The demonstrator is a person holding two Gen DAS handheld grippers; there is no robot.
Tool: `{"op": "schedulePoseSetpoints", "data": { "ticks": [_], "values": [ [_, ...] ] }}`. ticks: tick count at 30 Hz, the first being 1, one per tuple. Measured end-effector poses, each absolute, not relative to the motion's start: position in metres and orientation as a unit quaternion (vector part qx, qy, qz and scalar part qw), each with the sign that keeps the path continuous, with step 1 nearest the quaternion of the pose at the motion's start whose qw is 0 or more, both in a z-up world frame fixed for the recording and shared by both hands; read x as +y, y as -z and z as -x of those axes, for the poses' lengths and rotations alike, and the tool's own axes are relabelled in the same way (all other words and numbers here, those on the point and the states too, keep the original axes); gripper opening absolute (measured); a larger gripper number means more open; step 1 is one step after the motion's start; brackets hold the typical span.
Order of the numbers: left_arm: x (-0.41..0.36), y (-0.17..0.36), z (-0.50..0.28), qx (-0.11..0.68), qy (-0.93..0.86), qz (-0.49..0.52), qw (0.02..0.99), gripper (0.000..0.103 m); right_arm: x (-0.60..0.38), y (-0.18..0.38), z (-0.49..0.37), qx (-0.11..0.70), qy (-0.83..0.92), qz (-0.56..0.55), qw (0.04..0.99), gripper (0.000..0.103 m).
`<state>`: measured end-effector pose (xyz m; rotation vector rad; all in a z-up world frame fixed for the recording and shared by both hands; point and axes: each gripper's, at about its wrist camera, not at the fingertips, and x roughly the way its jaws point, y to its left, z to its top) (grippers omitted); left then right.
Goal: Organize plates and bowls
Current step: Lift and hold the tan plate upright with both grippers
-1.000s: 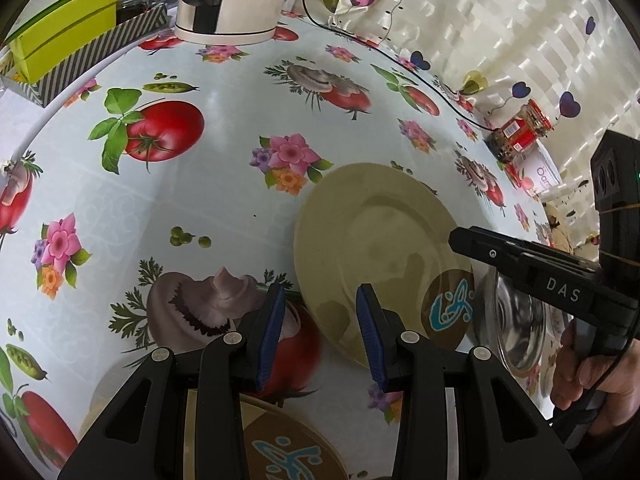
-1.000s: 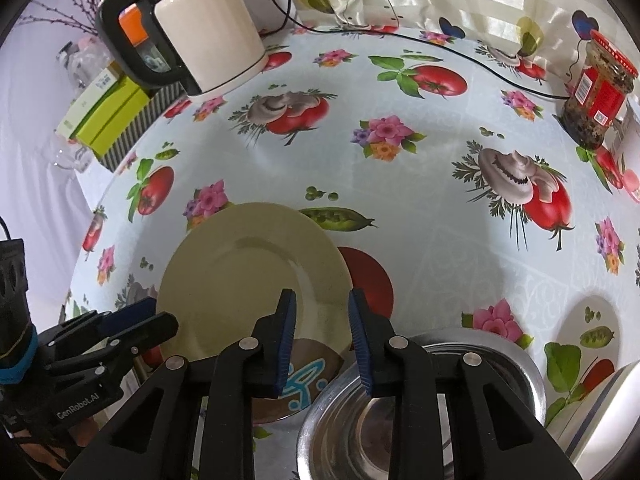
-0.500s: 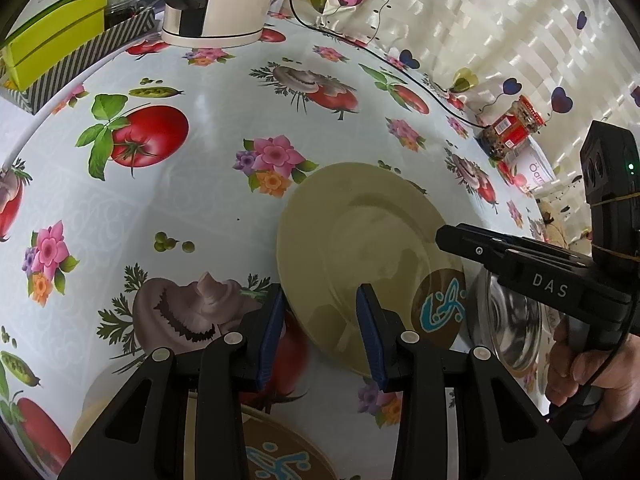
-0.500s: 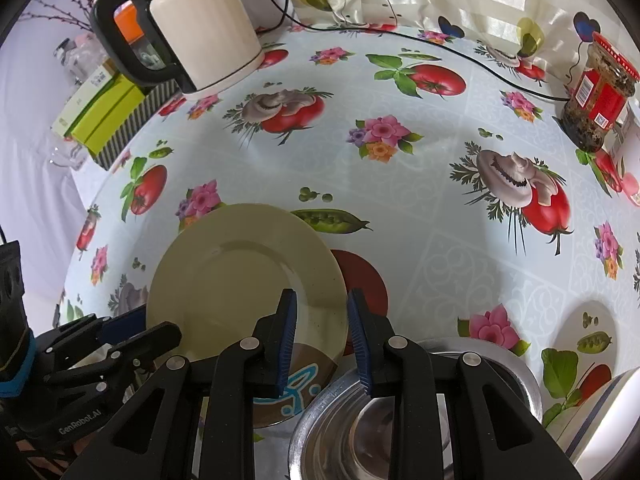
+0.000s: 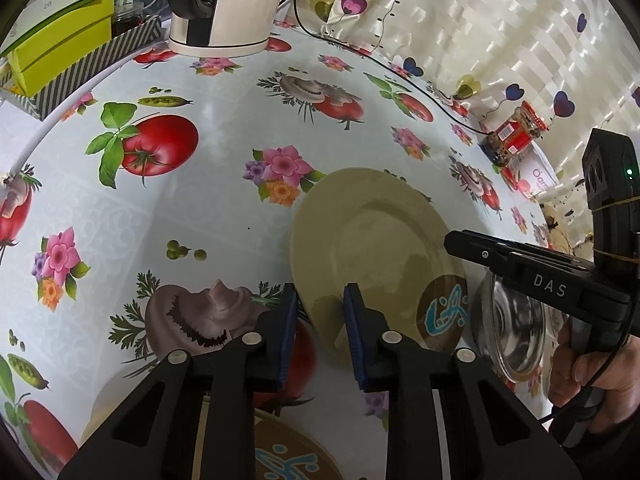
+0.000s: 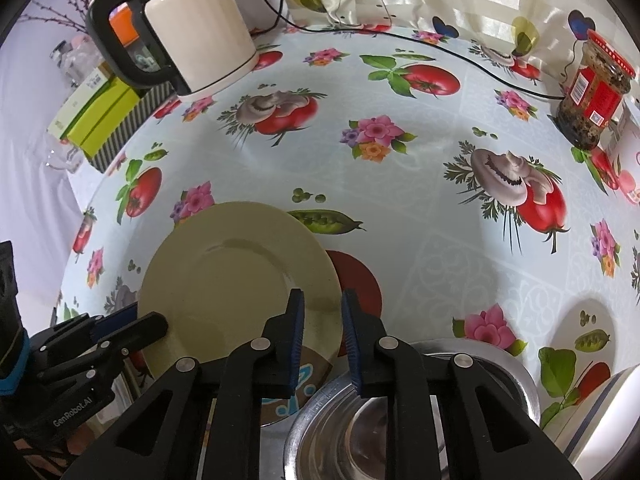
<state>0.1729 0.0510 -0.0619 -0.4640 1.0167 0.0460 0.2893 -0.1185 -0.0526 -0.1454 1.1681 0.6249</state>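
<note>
1. Jaws of the left gripper [image 5: 318,322] have just been closing and stand narrowly parted with nothing between them; its pads are not seen to press on anything. Jaws of the right gripper [image 6: 322,326] have likewise just been closing, a narrow gap left, empty.
2. Cream plate [image 5: 372,248] lies flat on the table [image 5: 224,184], its near rim partly over a brown-patterned dish [image 5: 444,316]. It looks like glazed ceramic: rigid, smooth, probably slippery, breakable if dropped. Judged best hold: pinch across the raised rim, not the flat centre.
3. Relative to the jaws: the plate's near-left rim sits just ahead of the left fingertips; from the right wrist view the plate's right edge lies just beyond the right fingertips. Contact cannot be confirmed for either.
4. Steel bowl [image 6: 404,412] sits just beside the plate, under the right gripper. A second patterned dish [image 5: 288,456] lies below the left gripper.
5. Outward: white kettle [image 6: 200,28], jar [image 6: 592,96], striped box [image 5: 80,64].
</note>
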Motion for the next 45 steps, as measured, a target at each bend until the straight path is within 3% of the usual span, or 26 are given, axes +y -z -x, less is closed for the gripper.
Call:
{"op": "schedulePoseSetpoints", "data": {
  "ticks": [1, 3, 7, 10, 12, 14, 20, 24, 45],
  "values": [
    [0.051, 0.061, -0.173, 0.481, -0.019, 0.221, 0.848, 0.022, -0.118, 0.052, -0.289, 0.541, -0.292, 0.066, 0.786, 0.019],
    [0.049, 0.058, -0.173, 0.478, -0.018, 0.217, 0.851, 0.022, -0.116, 0.05, -0.288, 0.542, -0.313, 0.052, 0.779, 0.006],
    [0.051, 0.062, -0.173, 0.484, -0.023, 0.22, 0.847, 0.022, -0.107, 0.043, -0.284, 0.532, -0.315, 0.065, 0.783, 0.006],
    [0.055, 0.065, -0.172, 0.486, -0.03, 0.221, 0.845, 0.022, -0.111, 0.04, -0.288, 0.525, -0.298, 0.071, 0.794, 0.009],
    [0.056, 0.065, -0.173, 0.486, -0.032, 0.22, 0.846, 0.022, -0.115, 0.041, -0.291, 0.529, -0.294, 0.071, 0.793, 0.026],
    [0.055, 0.065, -0.173, 0.487, -0.029, 0.218, 0.845, 0.022, -0.117, 0.045, -0.297, 0.537, -0.285, 0.079, 0.79, 0.031],
    [0.053, 0.067, -0.174, 0.494, -0.026, 0.215, 0.842, 0.022, -0.113, 0.055, -0.302, 0.561, -0.293, 0.091, 0.769, 0.031],
    [0.051, 0.067, -0.173, 0.497, -0.029, 0.208, 0.842, 0.022, -0.107, 0.059, -0.299, 0.564, -0.304, 0.103, 0.761, 0.023],
    [0.064, 0.05, -0.165, 0.48, -0.044, 0.22, 0.848, 0.022, -0.101, 0.043, -0.295, 0.549, -0.311, 0.075, 0.772, 0.023]
  ]
}}
